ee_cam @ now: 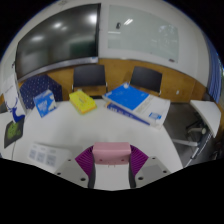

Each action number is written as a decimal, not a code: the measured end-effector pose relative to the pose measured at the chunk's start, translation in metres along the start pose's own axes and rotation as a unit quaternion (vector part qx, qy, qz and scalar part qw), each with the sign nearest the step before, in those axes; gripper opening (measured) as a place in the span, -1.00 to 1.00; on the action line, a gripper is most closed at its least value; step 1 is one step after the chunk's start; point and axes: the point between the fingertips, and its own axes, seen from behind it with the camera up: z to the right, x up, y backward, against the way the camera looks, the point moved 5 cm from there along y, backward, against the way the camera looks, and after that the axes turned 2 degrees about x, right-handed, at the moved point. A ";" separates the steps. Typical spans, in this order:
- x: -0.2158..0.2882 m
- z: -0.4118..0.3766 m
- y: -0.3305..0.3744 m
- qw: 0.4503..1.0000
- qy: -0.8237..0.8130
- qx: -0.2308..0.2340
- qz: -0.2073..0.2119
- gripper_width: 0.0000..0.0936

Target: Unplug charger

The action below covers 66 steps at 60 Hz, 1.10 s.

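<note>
The charger cannot be made out with any certainty in the gripper view: no plug, cable or socket is shown plainly, so its place and look cannot be given beyond saying that it is not seen on the open part of the white table (125, 135). The gripper (110, 158) is held low over the near edge of that table, with its camera turned across the top towards the far wall. This is judged to be a searching or approach pose, not a grasp. Magenta pad colour is seen as one block between the two dark fingers (86, 166), and whether they are parted or closed cannot be told. Beyond the fingers a yellow box (82, 100) is laid, with a flat blue box (135, 100) to one side of it and a blue-and-white carton (42, 98) to the other, all well apart from the gripper. A printed sheet (40, 152) is laid near the table's edge, beside the fingers. Two dark chairs (90, 75) are pushed in at the far side, under a dark screen (60, 40) and a whiteboard (140, 30). The unplugging is judged not yet begun, since nothing like a charger is seen at the fingers.
</note>
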 end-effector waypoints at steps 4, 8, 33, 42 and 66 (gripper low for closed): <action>-0.022 0.002 -0.018 0.999 0.008 0.006 -0.030 0.05; -0.034 0.000 -0.033 0.999 0.012 0.015 -0.048 0.16; -0.005 -0.023 0.131 0.999 -0.015 -0.010 -0.029 0.82; -0.031 -0.051 0.257 0.999 -0.020 -0.029 -0.023 0.84; -0.102 -0.117 0.387 0.999 -0.010 -0.033 -0.018 0.82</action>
